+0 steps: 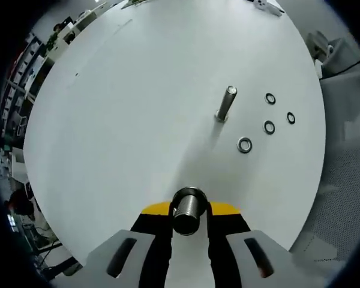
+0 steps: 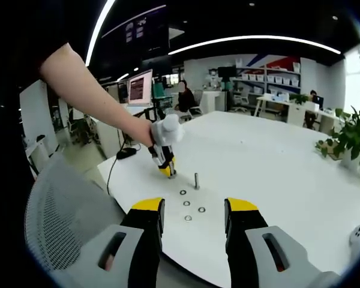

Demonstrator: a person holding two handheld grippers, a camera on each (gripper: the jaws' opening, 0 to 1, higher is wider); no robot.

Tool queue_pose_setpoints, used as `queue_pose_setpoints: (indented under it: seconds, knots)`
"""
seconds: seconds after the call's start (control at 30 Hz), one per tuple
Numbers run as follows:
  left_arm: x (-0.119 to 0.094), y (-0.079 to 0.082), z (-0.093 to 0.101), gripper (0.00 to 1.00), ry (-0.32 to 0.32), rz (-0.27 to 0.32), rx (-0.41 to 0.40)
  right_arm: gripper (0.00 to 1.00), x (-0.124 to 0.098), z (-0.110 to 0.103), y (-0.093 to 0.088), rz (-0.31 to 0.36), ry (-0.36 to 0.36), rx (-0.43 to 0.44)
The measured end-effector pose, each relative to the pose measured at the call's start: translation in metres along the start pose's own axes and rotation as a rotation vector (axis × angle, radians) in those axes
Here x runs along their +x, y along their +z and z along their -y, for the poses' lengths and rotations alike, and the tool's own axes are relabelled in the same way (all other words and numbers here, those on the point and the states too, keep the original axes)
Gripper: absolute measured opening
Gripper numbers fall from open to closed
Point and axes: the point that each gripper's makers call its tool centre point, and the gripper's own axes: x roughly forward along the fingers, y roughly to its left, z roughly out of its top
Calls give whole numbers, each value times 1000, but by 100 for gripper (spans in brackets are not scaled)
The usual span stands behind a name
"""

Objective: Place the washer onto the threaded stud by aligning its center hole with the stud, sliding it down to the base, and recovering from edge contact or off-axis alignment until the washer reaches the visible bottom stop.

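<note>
A threaded stud (image 1: 226,103) stands upright on the white table (image 1: 120,120); it also shows as a small stud (image 2: 197,180) in the right gripper view. Several washers lie flat beside it, the nearest washer (image 1: 245,144) a short way off its base and three more (image 1: 269,126) further right. My left gripper (image 1: 189,211) is shut on a second metal stud (image 1: 187,203), end-on to the camera. In the right gripper view, that left gripper (image 2: 165,161) rests its tip on the table just left of the upright stud. My right gripper (image 2: 192,217) hangs open above the washers (image 2: 186,203), holding nothing.
The table edge (image 1: 315,180) curves close to the washers, with a grey mesh chair (image 2: 60,210) beside it. A person's arm (image 2: 102,96) reaches in from the left. A plant (image 2: 348,141) stands at the far right, office desks behind.
</note>
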Motion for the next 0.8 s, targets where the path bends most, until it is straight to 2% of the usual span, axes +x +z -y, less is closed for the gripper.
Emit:
queue_pose_setpoints:
  seconds: [0.13, 0.27, 0.57, 0.63, 0.7, 0.8]
  knots:
    - [2, -2, 0, 20, -2, -3, -14, 42, 0, 0, 0, -1, 2, -2]
    - [0, -1, -1, 21, 24, 10, -13, 42, 0, 0, -1, -3, 2, -2]
    - [-23, 9, -3, 27, 73, 119, -81, 42, 1, -2, -2, -9, 12, -5]
    - [-29, 10, -5, 28, 88, 154, -123, 42, 1, -2, -1, -8, 11, -3]
    - [-36, 11, 1, 27, 65, 191, -201, 42, 0, -1, -1, -6, 9, -3]
    - [-48, 7, 6, 28, 87, 228, -224, 42, 0, -1, -1, -5, 10, -4]
